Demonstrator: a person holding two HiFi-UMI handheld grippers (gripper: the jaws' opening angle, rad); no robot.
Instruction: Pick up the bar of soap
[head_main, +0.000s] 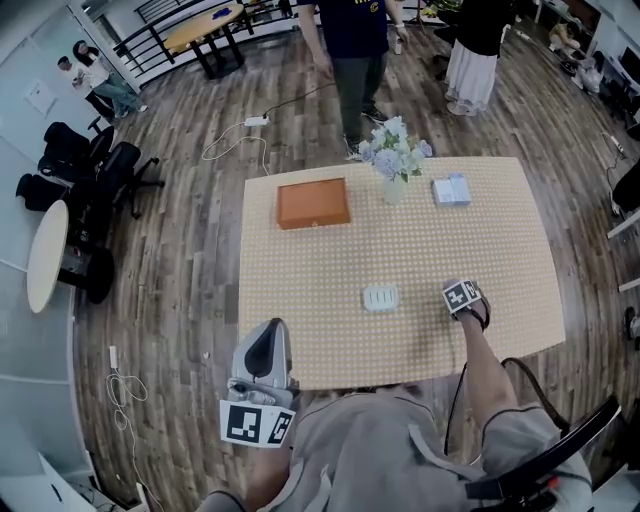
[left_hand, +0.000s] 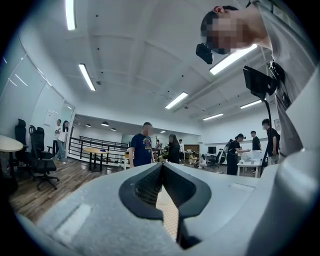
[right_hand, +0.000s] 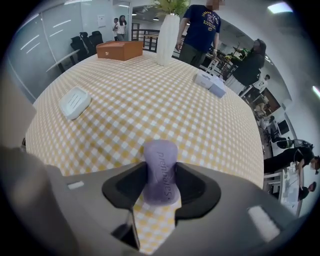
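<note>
A purple bar of soap with embossed lettering stands on end between my right gripper's dark pads, which press on its two sides. In the head view that gripper hovers over the front right part of the checked table, and its marker cube hides the soap. A white soap dish lies just left of it, also seen in the right gripper view. My left gripper is at the table's front edge by my lap, its jaw tips touching with nothing between them.
On the far side of the table are an orange box, a vase of flowers and a pale blue packet. People stand beyond the table. Office chairs and a cable are on the floor at the left.
</note>
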